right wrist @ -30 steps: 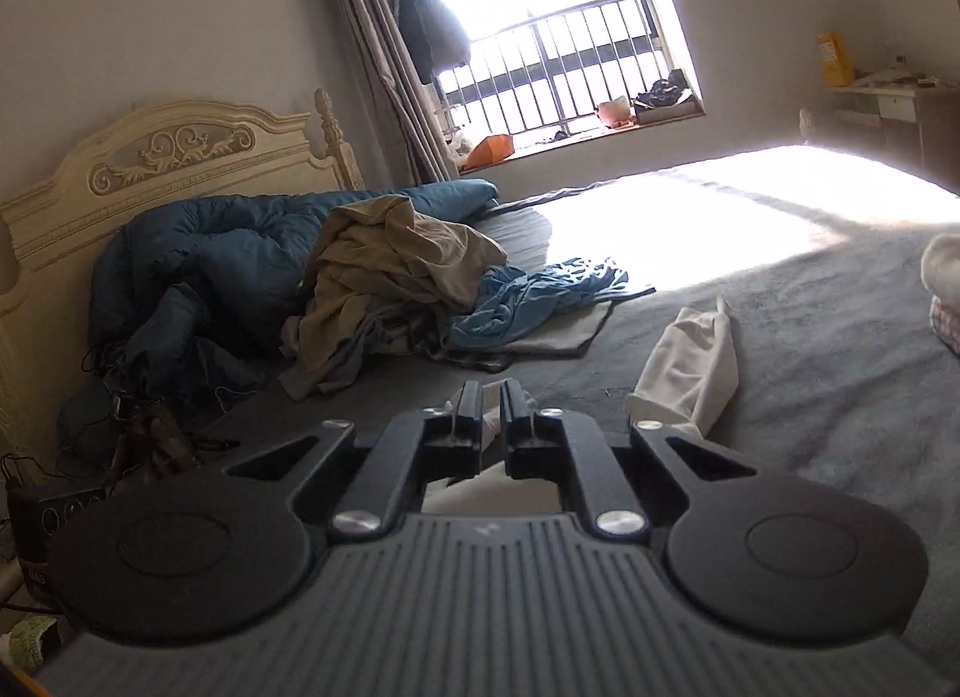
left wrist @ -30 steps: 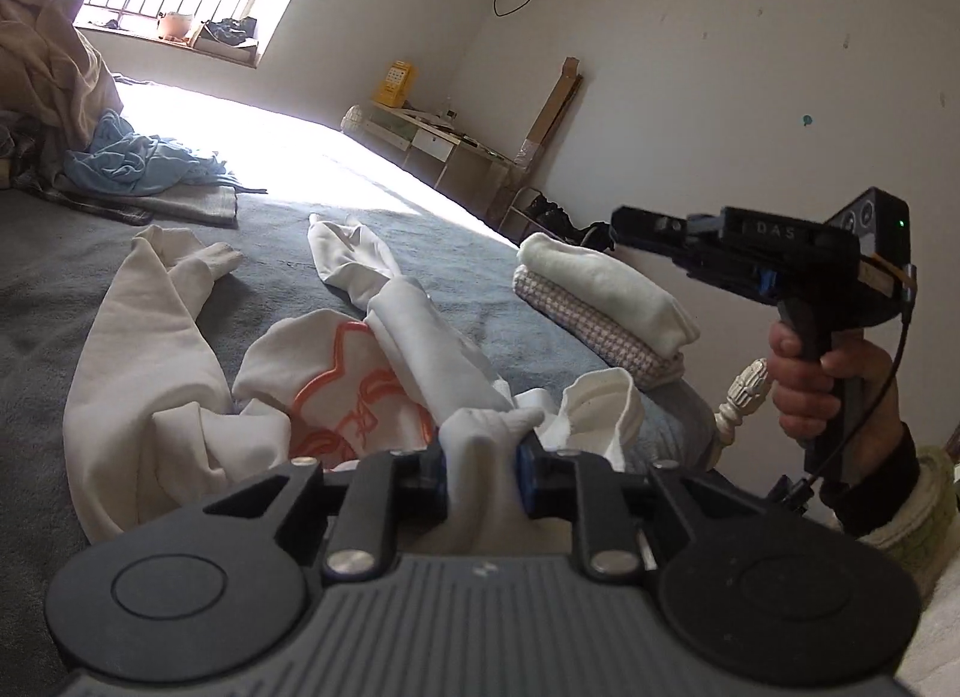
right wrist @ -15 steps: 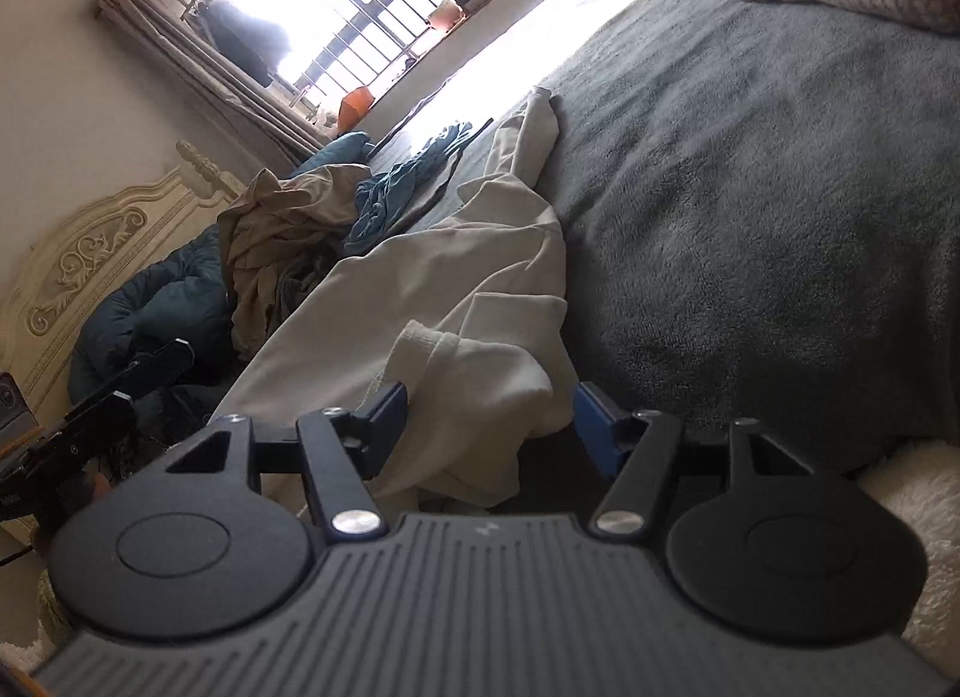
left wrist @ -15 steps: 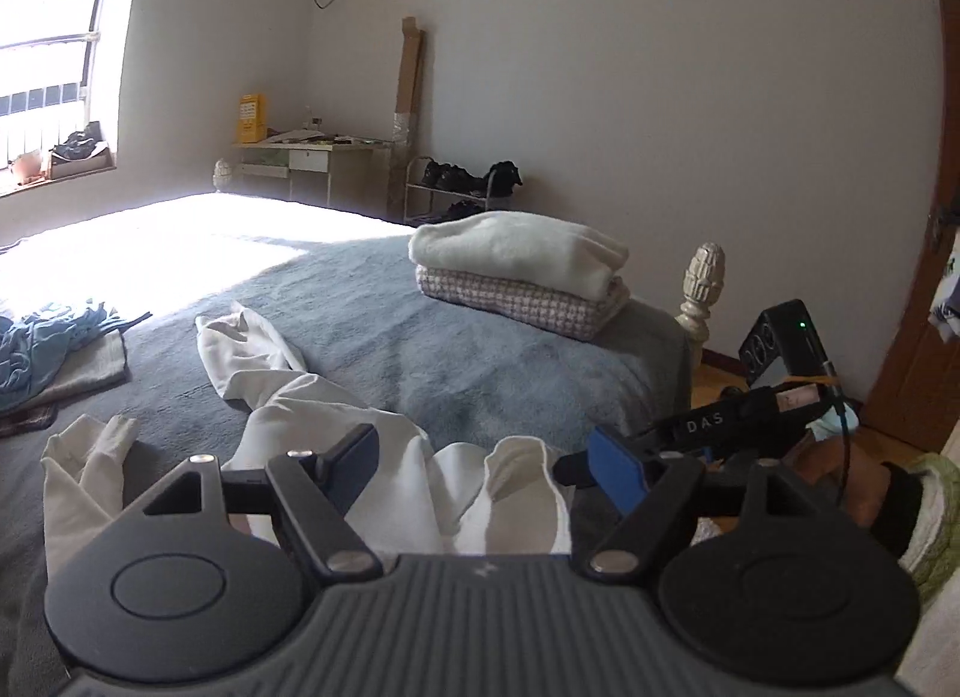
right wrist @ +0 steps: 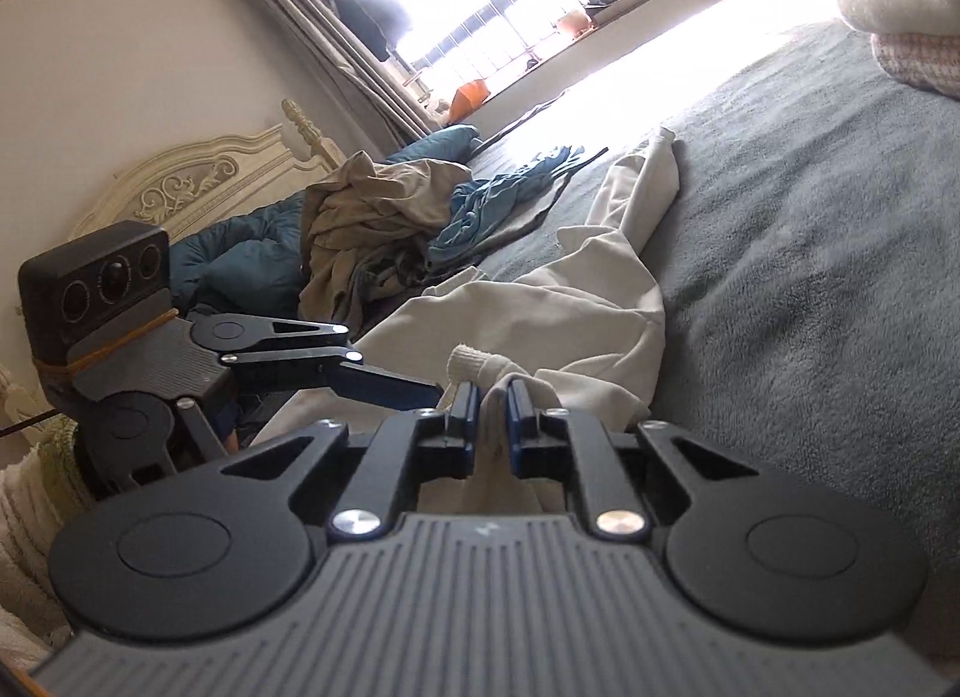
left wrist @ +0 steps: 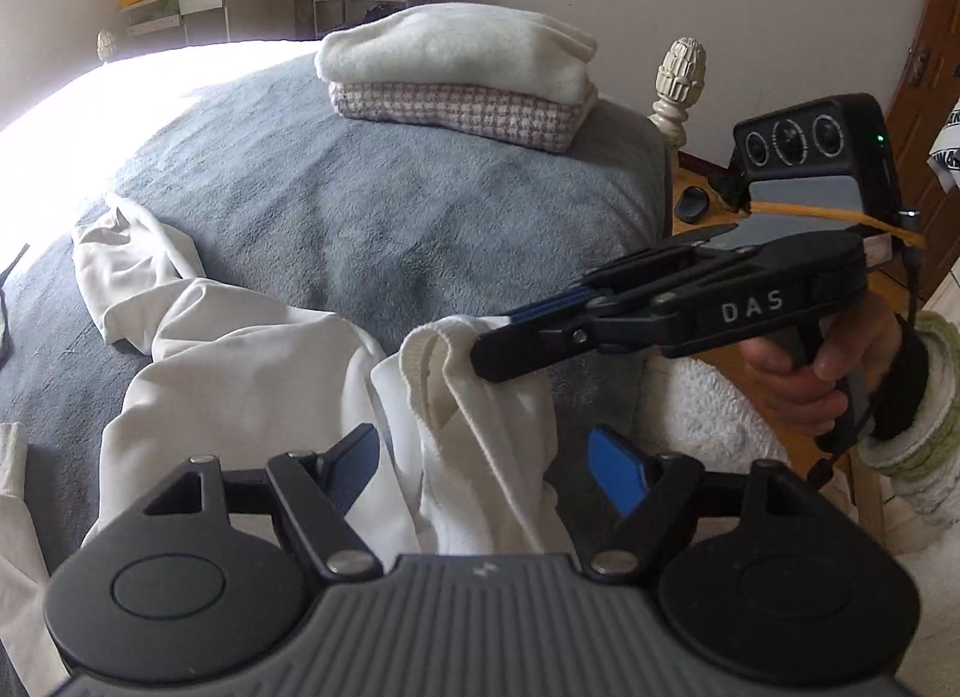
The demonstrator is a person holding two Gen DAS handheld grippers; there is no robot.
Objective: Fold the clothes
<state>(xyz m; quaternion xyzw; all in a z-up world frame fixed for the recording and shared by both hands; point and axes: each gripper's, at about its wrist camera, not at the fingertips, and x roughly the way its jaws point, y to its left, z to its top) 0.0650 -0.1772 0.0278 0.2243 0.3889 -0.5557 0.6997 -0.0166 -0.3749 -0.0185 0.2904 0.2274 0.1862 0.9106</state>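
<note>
A cream garment (left wrist: 240, 373) lies crumpled on the grey bed cover (left wrist: 360, 205), one sleeve stretched away across it. Its ribbed hem (left wrist: 432, 349) stands up near the bed's corner. My right gripper (left wrist: 498, 337), held in a hand (left wrist: 798, 379), comes in from the right. Its jaws are closing and pinch that hem. In the right wrist view the right gripper (right wrist: 491, 397) has cream cloth (right wrist: 540, 307) squeezed between its pads. My left gripper (left wrist: 480, 445) is open with its jaws closing. The hem's cloth hangs between its pads, untouched by them. The left gripper (right wrist: 390, 361) also shows sideways at the left.
A folded stack (left wrist: 456, 73), white on pink check, sits at the bed's far corner beside a cream bedpost (left wrist: 678, 79). A heap of tan and blue clothes (right wrist: 384, 217) lies by the headboard (right wrist: 198, 187). Wooden floor and a door lie beyond the bed's right edge.
The left jaws let go of the cream cloth and spread wide while that view swung toward the bed's corner. The right gripper dropped, opened over the hem, then shut on it.
</note>
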